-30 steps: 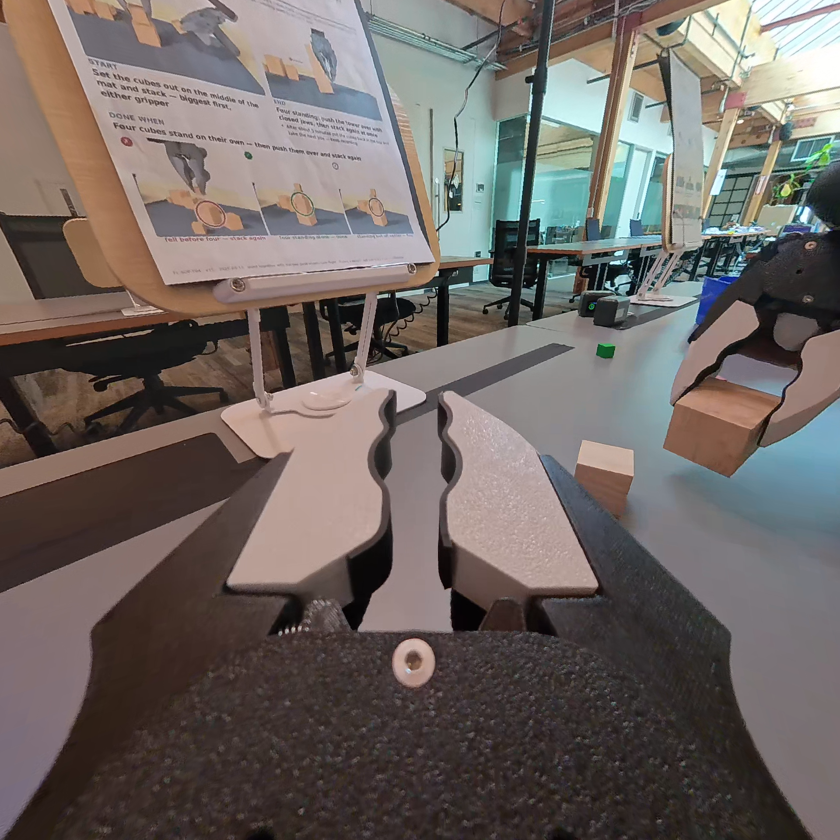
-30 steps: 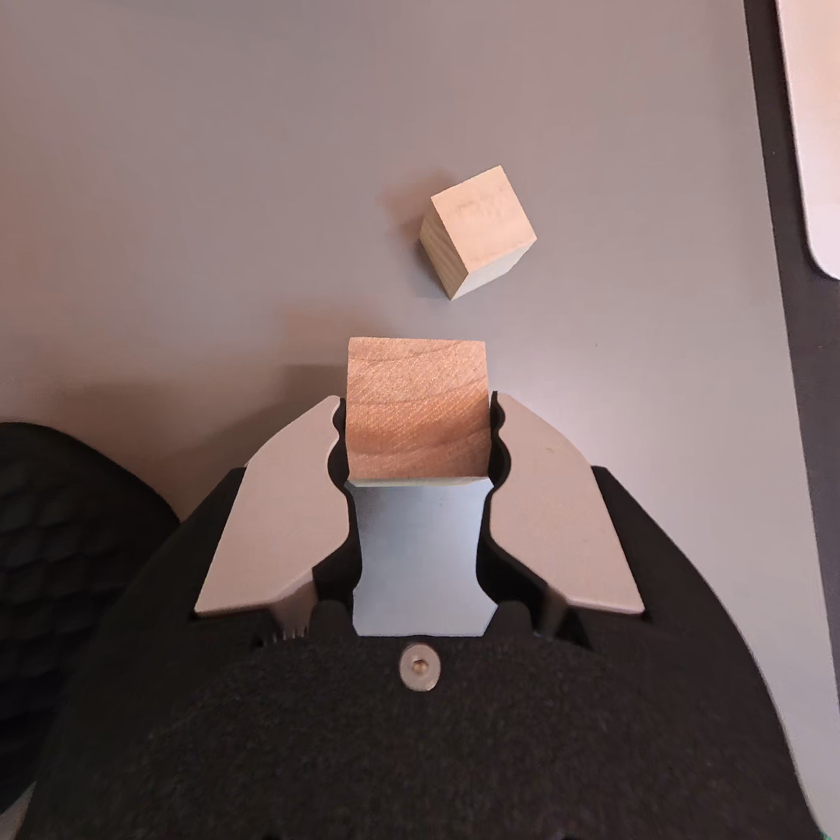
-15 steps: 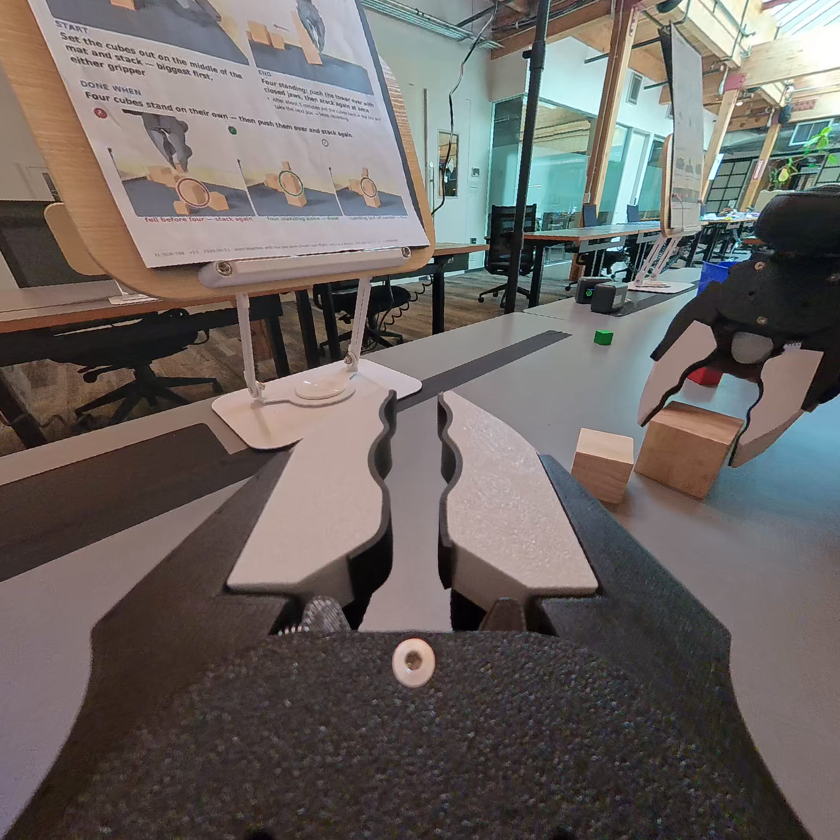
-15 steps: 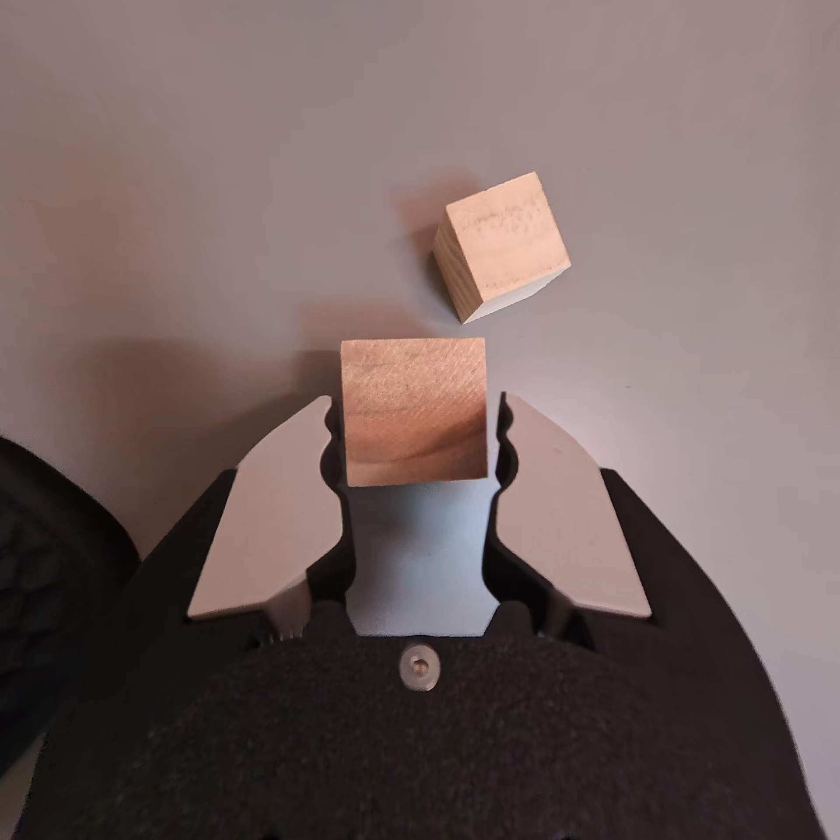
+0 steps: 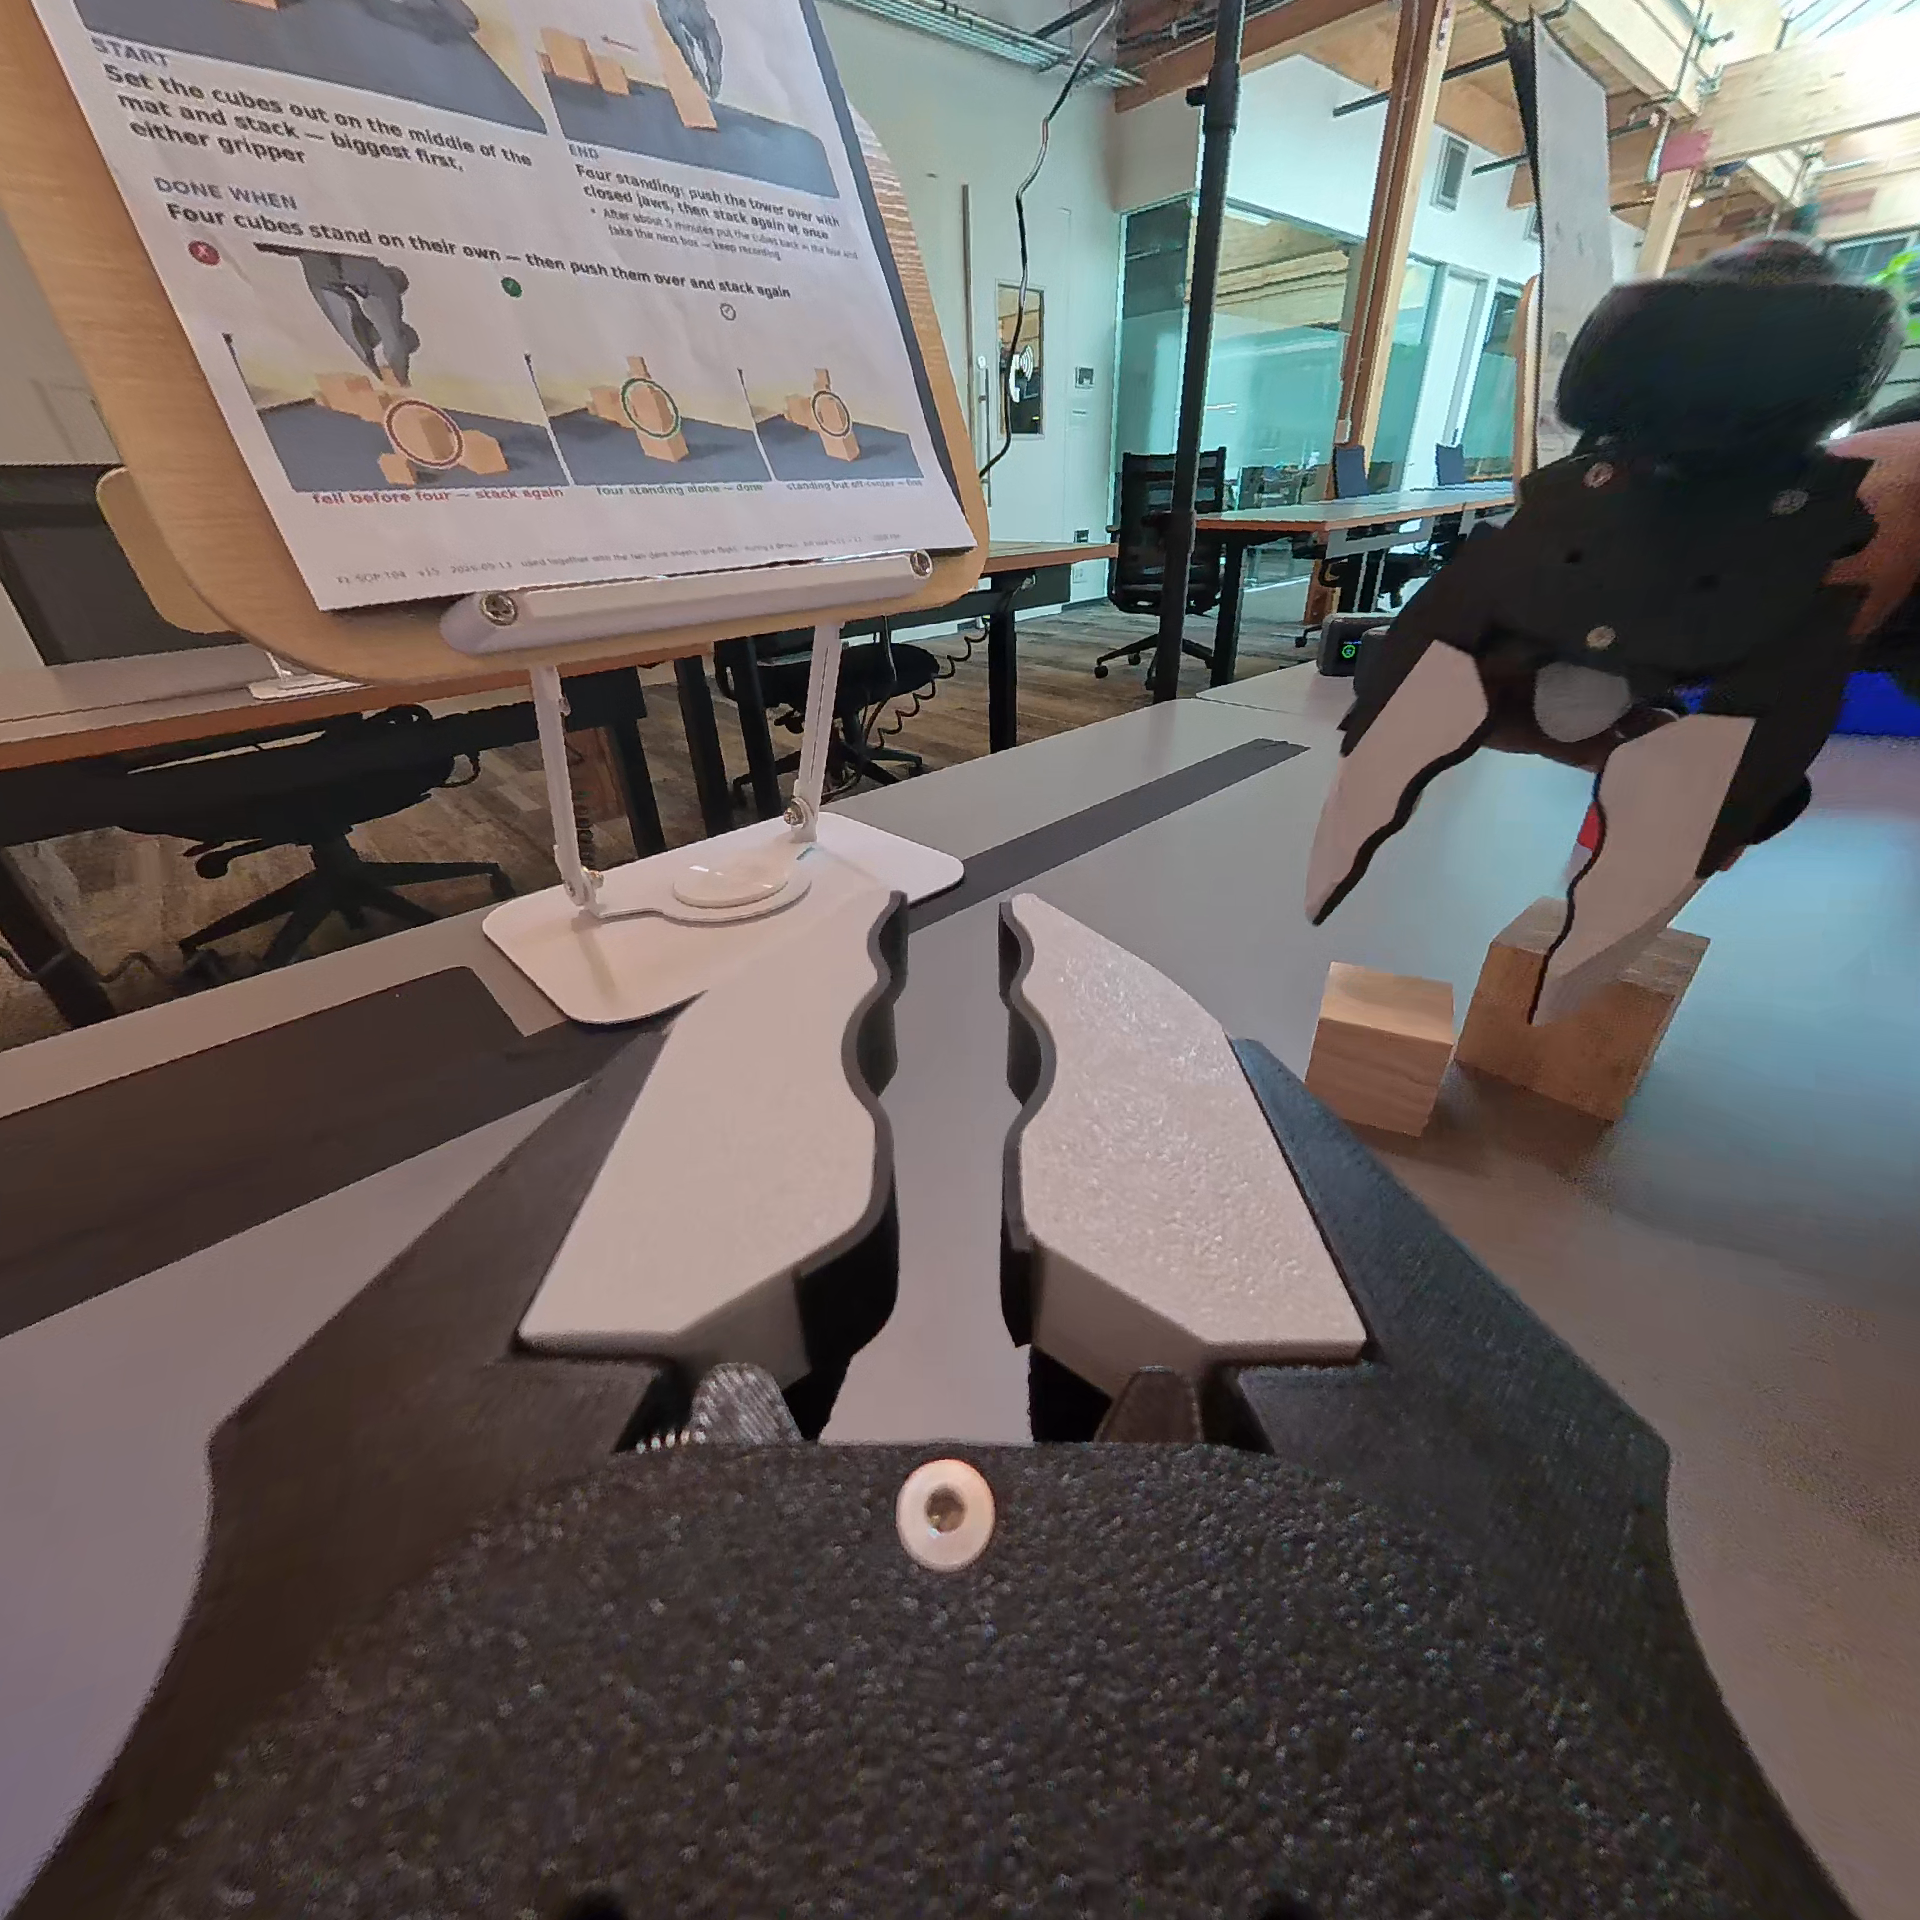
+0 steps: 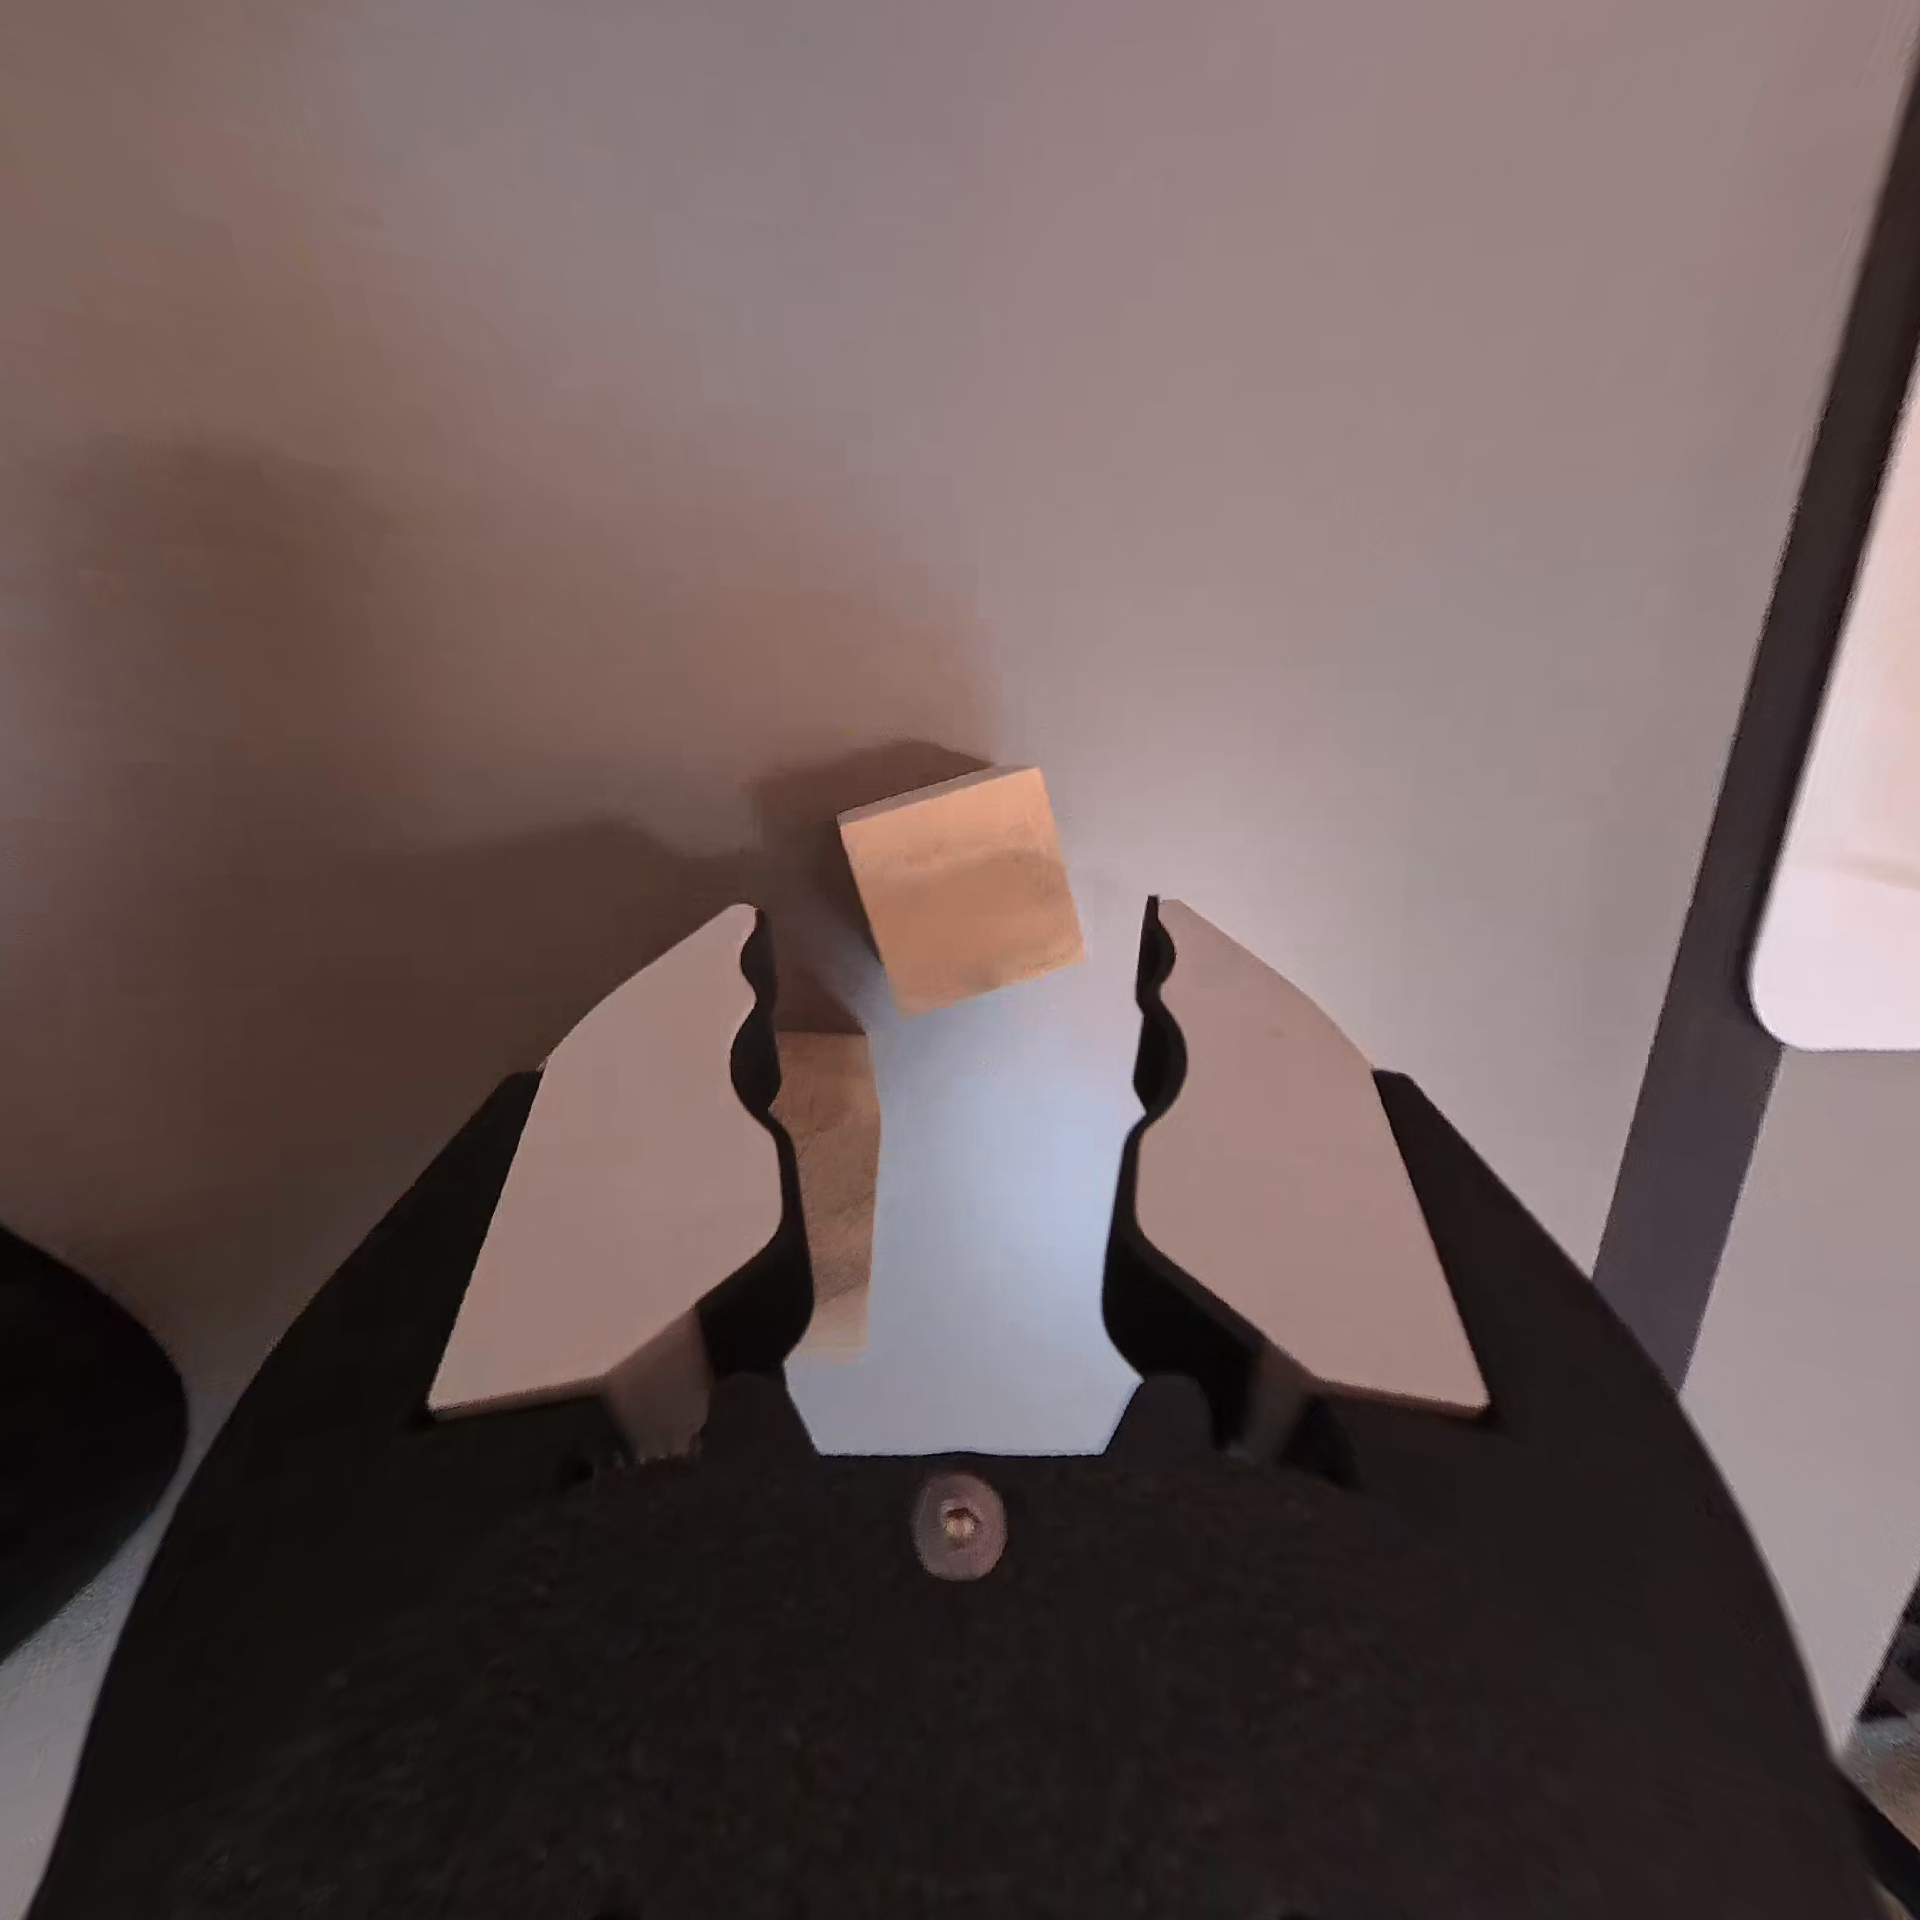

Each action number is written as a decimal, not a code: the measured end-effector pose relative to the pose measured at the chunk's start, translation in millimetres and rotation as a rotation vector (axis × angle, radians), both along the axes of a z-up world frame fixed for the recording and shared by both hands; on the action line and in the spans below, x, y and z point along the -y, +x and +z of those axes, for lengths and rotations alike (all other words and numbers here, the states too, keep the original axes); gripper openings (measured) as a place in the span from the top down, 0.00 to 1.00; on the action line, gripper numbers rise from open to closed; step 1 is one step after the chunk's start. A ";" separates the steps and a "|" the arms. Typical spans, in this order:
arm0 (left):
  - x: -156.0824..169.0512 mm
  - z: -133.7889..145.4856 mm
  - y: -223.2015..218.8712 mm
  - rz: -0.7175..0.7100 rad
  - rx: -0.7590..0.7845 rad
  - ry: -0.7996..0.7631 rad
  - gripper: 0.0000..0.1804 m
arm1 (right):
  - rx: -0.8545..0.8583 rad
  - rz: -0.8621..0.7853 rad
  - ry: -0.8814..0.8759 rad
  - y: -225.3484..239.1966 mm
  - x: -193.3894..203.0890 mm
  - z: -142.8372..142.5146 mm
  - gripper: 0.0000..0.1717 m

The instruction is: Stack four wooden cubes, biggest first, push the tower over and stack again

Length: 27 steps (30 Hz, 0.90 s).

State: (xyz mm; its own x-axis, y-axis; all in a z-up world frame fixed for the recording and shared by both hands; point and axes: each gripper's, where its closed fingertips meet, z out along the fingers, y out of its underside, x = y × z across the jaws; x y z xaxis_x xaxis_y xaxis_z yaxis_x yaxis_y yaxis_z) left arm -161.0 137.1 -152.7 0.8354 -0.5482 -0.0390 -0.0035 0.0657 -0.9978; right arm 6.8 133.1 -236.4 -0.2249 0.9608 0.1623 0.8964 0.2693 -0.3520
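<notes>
Our left hand-held gripper [image 5: 948,935] sits low over the grey surface [image 5: 1195,831], its two white fingers [image 5: 1122,1081] drawn close with only a narrow slot between them and nothing in that slot but the surface itself. Just ahead of it, to its left, we see the white base of a document stand [image 5: 717,914] that carries a printed instruction sheet [image 5: 499,270] on a wooden board; a dark strip [image 5: 1122,805] runs across the surface past that base.

Our right hand-held gripper [image 6: 951,914] hangs above two wooden cubes with its jaws spread wide and gripping nothing. In the left wrist view its fingers point down, clear of the surface. The smaller, paler cube [image 6: 961,888] lies on the surface just beyond the fingertips, turned at an angle, with open gaps on both sides. The larger, darker cube [image 6: 831,1174] shows partly behind the left finger [image 6: 634,1143]; we cannot tell whether that finger touches it.

From the left wrist view the two cubes stand just beside one another on the surface, the smaller cube [image 5: 1380,1044] nearer us and the larger cube [image 5: 1579,1023] behind it, partly covered by one of the right gripper's fingers [image 5: 1636,862]. An open office with desks and black chairs [image 5: 1164,540] fills the background.
</notes>
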 end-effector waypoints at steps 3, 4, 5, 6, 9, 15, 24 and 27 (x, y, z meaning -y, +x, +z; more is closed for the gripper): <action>-0.3 -0.9 0.2 -0.007 0.007 -0.009 0.91 | 0.106 0.035 0.010 -5.4 -2.7 -17.7 0.62; 0.3 0.0 0.6 -0.011 0.009 -0.013 0.92 | 0.133 0.044 0.011 -6.4 -2.7 -22.3 0.65; 1.0 1.7 0.6 -0.011 0.011 -0.010 0.92 | 0.145 0.050 0.004 -7.9 -1.8 -23.9 0.73; 1.8 3.6 0.4 -0.011 0.013 0.000 0.93 | 0.131 0.057 -0.004 -11.3 -0.4 -22.0 0.74; 3.5 3.7 2.1 -0.033 0.020 0.002 0.93 | 0.074 0.057 -0.017 -14.6 2.5 -3.7 0.75; 7.0 6.0 8.5 -0.086 0.041 0.008 0.92 | 0.070 -0.049 0.000 20.1 0.3 40.8 0.75; 9.3 -1.0 18.4 -0.132 0.035 -0.025 0.88 | 0.123 -0.130 -0.028 65.9 17.8 38.2 0.75; 8.8 -4.8 18.9 -0.127 0.020 -0.034 0.89 | 0.143 -0.136 -0.040 68.8 20.6 33.6 0.75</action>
State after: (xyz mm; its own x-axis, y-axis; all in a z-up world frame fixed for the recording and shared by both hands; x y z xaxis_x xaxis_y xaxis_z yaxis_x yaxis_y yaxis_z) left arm -142.2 128.4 -157.5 0.7593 -0.6507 -0.0027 0.0227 0.0307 -0.9993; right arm 75.7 112.5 -202.7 -0.1109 0.9889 0.0989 0.9652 0.1309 -0.2264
